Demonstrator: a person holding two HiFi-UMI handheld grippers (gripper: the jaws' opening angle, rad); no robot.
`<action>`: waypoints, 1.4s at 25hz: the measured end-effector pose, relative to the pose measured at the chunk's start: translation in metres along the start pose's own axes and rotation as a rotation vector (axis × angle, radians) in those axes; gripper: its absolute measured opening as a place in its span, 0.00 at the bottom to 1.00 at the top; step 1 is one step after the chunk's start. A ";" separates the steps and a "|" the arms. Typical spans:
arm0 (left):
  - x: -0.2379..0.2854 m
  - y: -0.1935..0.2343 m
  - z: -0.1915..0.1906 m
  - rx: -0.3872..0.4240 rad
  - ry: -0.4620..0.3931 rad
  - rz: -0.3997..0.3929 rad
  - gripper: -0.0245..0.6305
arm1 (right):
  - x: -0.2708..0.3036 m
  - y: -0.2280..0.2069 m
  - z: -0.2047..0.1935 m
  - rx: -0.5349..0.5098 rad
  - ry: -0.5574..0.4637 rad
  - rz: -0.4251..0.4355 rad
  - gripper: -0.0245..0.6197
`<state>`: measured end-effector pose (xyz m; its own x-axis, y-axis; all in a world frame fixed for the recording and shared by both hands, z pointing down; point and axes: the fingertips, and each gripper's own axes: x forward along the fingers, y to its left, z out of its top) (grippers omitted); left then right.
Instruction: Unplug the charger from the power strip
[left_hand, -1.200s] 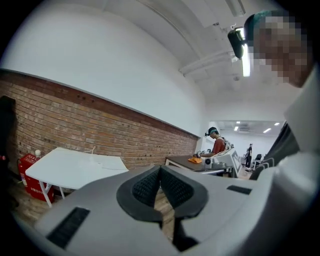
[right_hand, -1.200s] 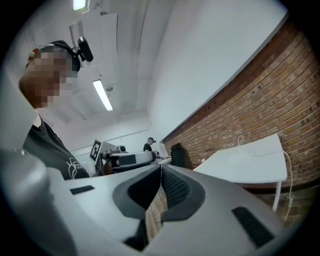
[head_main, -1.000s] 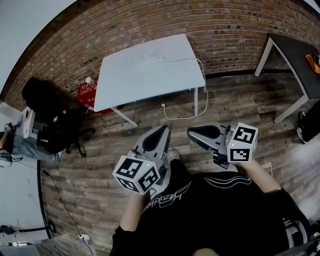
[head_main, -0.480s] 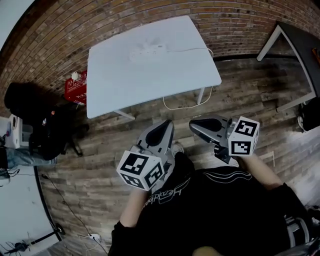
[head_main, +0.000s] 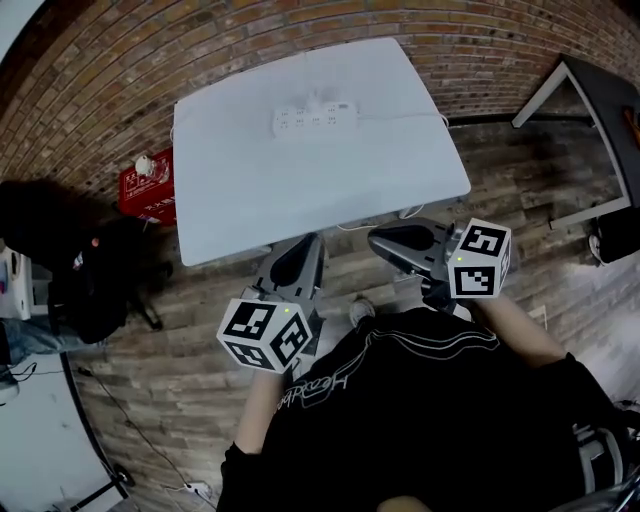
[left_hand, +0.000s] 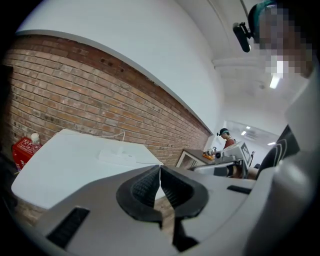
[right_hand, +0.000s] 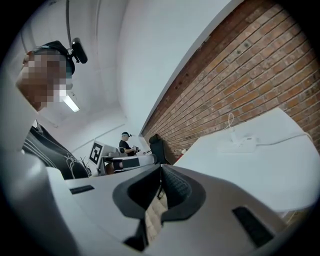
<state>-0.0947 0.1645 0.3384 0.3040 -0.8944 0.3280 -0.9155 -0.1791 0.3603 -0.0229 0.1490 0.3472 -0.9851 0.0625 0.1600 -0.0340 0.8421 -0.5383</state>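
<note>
In the head view, a red box (head_main: 148, 187) sits on the floor at the left, against the brick wall (head_main: 90, 90); just right of it stands the white worktop (head_main: 250, 200), which fills the upper middle of the frame; the power strip (head_main: 316, 118) lies on it towards its far edge, and its white cable (head_main: 410, 115) runs off to the right; in the right gripper view the charger (right_hand: 233, 137) stands plugged into the strip as a small white block; below the worktop's near edge the left gripper (head_main: 312, 240) hangs over the wooden floor (head_main: 180, 350) with its jaws pressed together on nothing; just right of it the right gripper (head_main: 372, 238) likewise has its jaws together and empty; both are well apart from the strip; a dark table (head_main: 600, 110) stands at the upper right.
</note>
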 end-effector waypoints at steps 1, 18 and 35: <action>0.003 0.003 0.004 0.007 -0.003 -0.008 0.04 | 0.002 -0.003 0.003 0.002 -0.004 -0.005 0.04; 0.091 0.055 0.045 0.014 0.057 -0.013 0.04 | 0.016 -0.111 0.055 0.035 -0.033 -0.067 0.04; 0.207 0.132 0.065 -0.043 0.162 0.088 0.04 | 0.070 -0.269 0.103 -0.081 0.120 -0.106 0.15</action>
<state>-0.1702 -0.0707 0.3970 0.2649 -0.8277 0.4948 -0.9295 -0.0825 0.3596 -0.1003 -0.1283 0.4183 -0.9495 0.0303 0.3122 -0.1183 0.8873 -0.4458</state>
